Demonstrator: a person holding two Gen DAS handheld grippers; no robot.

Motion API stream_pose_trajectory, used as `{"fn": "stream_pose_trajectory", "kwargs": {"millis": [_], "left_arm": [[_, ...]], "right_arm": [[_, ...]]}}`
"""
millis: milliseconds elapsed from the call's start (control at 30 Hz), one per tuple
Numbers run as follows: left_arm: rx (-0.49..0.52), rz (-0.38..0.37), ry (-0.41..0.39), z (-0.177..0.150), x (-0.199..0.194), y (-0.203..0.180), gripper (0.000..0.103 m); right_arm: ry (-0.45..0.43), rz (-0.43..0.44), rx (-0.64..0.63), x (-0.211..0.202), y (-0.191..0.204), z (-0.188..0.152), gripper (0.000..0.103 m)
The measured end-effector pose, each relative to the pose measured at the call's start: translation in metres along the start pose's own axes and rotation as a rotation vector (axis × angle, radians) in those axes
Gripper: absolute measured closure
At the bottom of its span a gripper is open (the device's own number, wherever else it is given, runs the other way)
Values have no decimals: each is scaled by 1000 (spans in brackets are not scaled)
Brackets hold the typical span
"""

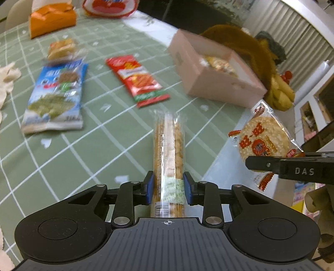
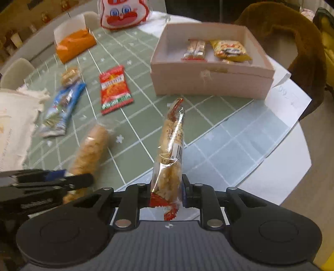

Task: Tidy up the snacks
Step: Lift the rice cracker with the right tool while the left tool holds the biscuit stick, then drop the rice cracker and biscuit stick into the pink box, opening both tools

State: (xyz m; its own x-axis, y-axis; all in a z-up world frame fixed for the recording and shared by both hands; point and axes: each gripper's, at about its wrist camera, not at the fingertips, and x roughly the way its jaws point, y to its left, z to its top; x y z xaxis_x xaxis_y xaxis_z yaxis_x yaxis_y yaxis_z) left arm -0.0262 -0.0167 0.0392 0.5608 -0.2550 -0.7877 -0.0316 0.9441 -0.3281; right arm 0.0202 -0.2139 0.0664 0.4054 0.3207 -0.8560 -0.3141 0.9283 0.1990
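My left gripper is shut on a long clear-wrapped cracker roll, held above the green checked tablecloth; the roll also shows in the right wrist view. My right gripper is shut on a round rice cracker packet, held edge-on above the table; it also shows in the left wrist view. The pink box at the far right holds a few snack packets. On the cloth lie a red packet, a blue packet and a small cake packet.
An orange tissue pack and a red-and-white bag stand at the far edge. A white cloth bag sits at the left. A brown plush toy lies behind the box. A white paper lies by the table's right edge.
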Motion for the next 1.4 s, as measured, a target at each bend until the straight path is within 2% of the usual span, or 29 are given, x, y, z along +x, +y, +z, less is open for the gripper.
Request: {"fn": "stream_pose_trajectory", "kwargs": {"millis": [100, 200, 333, 467, 567, 667, 800, 833, 900, 933, 967, 1000, 1067, 1100, 1167, 1267, 1400], "left_arm": [[9, -37, -55, 18, -18, -14, 70], [50, -74, -134, 50, -39, -35, 70], [134, -100, -228, 105, -58, -68, 70], [188, -114, -279, 157, -57, -94, 70], [193, -121, -285, 192, -41, -106, 70], [160, -137, -262, 223, -12, -109, 70], [33, -222, -158, 257, 47, -94, 68], [9, -223, -142, 261, 67, -90, 67], [-1, -151, -82, 262, 106, -86, 68], [-17, -149, -51, 261, 121, -82, 68], [-51, -177, -43, 258, 127, -75, 68], [-92, -205, -54, 256, 127, -68, 68], [-131, -227, -99, 253, 116, -54, 68], [-133, -219, -124, 251, 108, -46, 68], [-125, -144, -159, 247, 91, -31, 68], [-170, -23, -173, 233, 71, 1, 68], [-298, 67, -148, 203, 48, 55, 68]], "right_arm": [[-67, 22, 24, -29, -10, 12, 84], [-176, 26, 24, -66, -19, 39, 84], [-298, 12, 5, -110, -30, 95, 84], [-356, -30, -28, -128, -38, 146, 84], [-365, -67, -60, -123, -45, 179, 84], [-315, -70, -53, -98, -62, 206, 84], [-219, -66, -24, -47, -86, 221, 83], [-201, -83, -28, -34, -89, 222, 83], [-151, -113, -58, -1, -91, 222, 79], [-104, -105, -58, 17, -95, 223, 67], [-73, -96, -33, 29, -98, 223, 59], [-57, -68, 1, 35, -104, 222, 59], [-52, 20, 64, 40, -114, 218, 57], [-55, 29, 74, 40, -114, 216, 56], [-59, 16, 71, 41, -111, 215, 46], [-42, 12, 43, 48, -96, 214, 46], [-37, 30, 2, 53, -61, 215, 46]]}}
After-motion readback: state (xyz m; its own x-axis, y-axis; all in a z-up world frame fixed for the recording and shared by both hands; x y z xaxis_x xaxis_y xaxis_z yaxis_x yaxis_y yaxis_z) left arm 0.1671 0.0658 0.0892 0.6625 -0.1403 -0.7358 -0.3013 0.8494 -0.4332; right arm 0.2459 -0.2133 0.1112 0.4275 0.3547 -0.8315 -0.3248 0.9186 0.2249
